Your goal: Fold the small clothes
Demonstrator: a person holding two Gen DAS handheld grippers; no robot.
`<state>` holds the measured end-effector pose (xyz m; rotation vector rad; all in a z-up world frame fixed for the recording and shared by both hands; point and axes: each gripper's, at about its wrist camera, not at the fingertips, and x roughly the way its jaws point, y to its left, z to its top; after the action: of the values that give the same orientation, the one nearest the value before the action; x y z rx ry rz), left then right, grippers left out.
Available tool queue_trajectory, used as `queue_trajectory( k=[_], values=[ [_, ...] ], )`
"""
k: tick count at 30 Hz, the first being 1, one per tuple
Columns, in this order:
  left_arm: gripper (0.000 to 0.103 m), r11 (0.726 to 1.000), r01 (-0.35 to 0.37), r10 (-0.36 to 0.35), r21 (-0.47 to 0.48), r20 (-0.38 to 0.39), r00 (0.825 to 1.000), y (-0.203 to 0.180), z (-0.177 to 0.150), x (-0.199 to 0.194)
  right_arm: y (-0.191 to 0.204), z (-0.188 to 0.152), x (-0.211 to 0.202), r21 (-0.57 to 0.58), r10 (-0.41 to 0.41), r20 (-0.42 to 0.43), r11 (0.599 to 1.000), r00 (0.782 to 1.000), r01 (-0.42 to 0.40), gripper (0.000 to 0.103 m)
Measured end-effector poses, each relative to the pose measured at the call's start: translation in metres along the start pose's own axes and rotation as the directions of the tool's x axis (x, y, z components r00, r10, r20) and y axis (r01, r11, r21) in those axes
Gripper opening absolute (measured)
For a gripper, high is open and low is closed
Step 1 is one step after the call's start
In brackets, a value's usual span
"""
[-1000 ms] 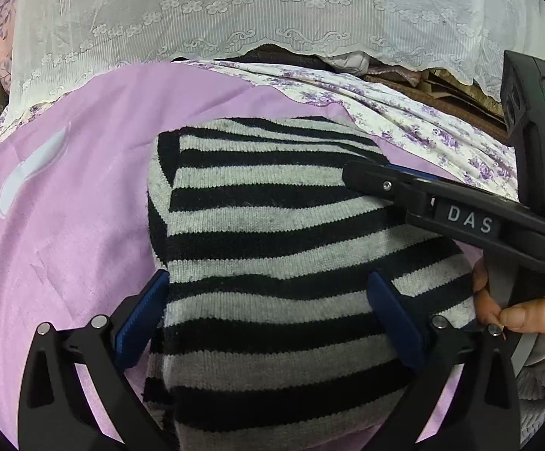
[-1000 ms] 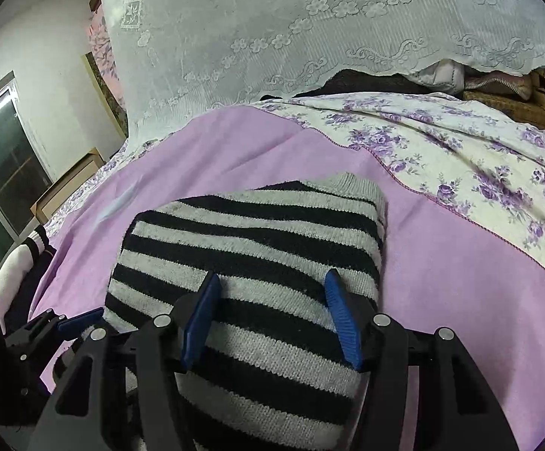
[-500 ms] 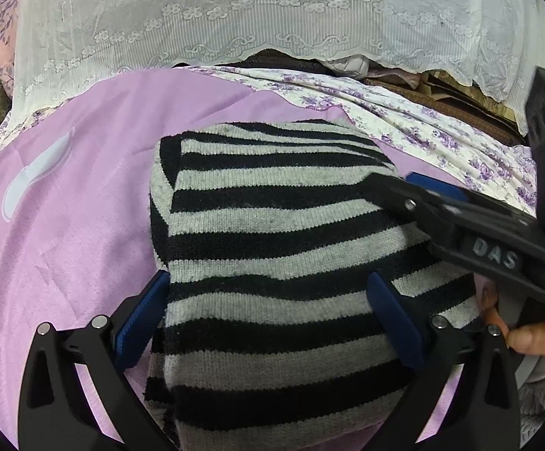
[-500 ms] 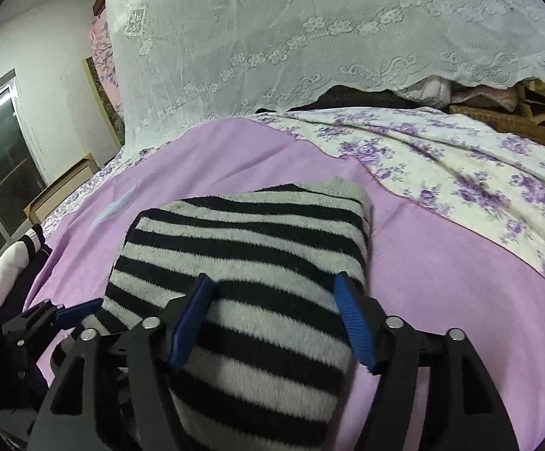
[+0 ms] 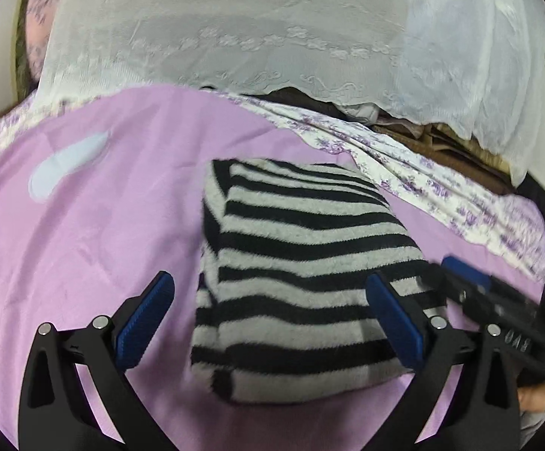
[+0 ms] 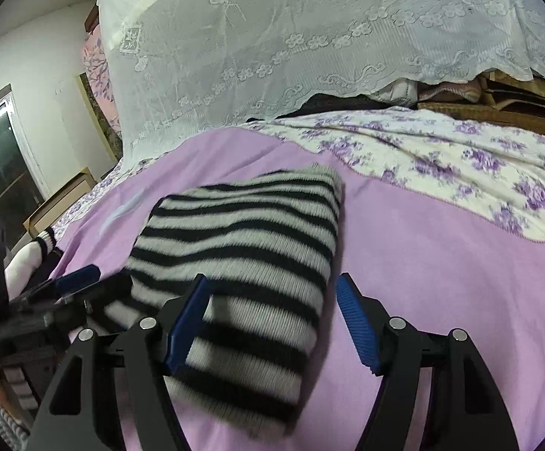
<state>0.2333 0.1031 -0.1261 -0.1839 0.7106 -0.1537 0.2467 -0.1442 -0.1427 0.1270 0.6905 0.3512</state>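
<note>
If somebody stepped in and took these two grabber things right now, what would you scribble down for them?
Left gripper: open, holding nothing, low over the near end of the striped sweater.
Right gripper: open, holding nothing, at the sweater's right edge.
Sweater: lies as a compact folded bundle on the purple sheet.
Done: the folding looks finished.
Left: probably only a tidy or moving it aside; other clothes show faintly at the left edge of the right view, unclear whether they are next.

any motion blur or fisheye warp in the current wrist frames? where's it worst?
Left wrist: smear throughout, lace curtain pattern soft, striped sweater edges fuzzy, left gripper fingers fairly sharp. Right wrist: lace crisp, blur worst on the sweater's near end by the right gripper. Both views: strong barrel warp, purple bedsheet bulges, dark corner vignette.
</note>
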Motion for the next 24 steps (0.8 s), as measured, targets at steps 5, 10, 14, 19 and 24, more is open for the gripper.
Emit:
queue_trajectory(
  k=[5, 10, 14, 19, 24],
  values=[
    [0.099, 0.992, 0.064, -0.086, -0.107, -0.222, 0.971, 0.017, -0.011, 0.047, -0.019, -0.013, 0.019, 0.122, 0.079, -0.107, 0.990, 0.991, -0.066, 0.078],
    [0.098, 0.962, 0.174, -0.221, -0.210, -0.226, 0.949, 0.033, -0.004, 0.044, -0.028, -0.011, 0.016, 0.198, 0.154, -0.098, 0.971, 0.983, -0.133, 0.081],
    [0.098, 0.923, 0.269, -0.337, -0.274, -0.240, 0.910, 0.042, 0.006, 0.049, -0.033, -0.009, 0.018, 0.239, 0.207, -0.104, 0.955, 0.973, -0.178, 0.081],
    [0.098, 0.879, 0.351, -0.442, -0.323, -0.278, 0.853, 0.046, 0.013, 0.066, -0.048, -0.004, 0.028, 0.335, 0.293, -0.108, 0.910, 0.950, -0.243, 0.081],
    [0.098, 0.854, 0.402, -0.499, -0.331, -0.298, 0.814, 0.044, 0.019, 0.078, -0.055, 0.001, 0.046, 0.421, 0.383, -0.102, 0.853, 0.918, -0.309, 0.081]
  ],
)
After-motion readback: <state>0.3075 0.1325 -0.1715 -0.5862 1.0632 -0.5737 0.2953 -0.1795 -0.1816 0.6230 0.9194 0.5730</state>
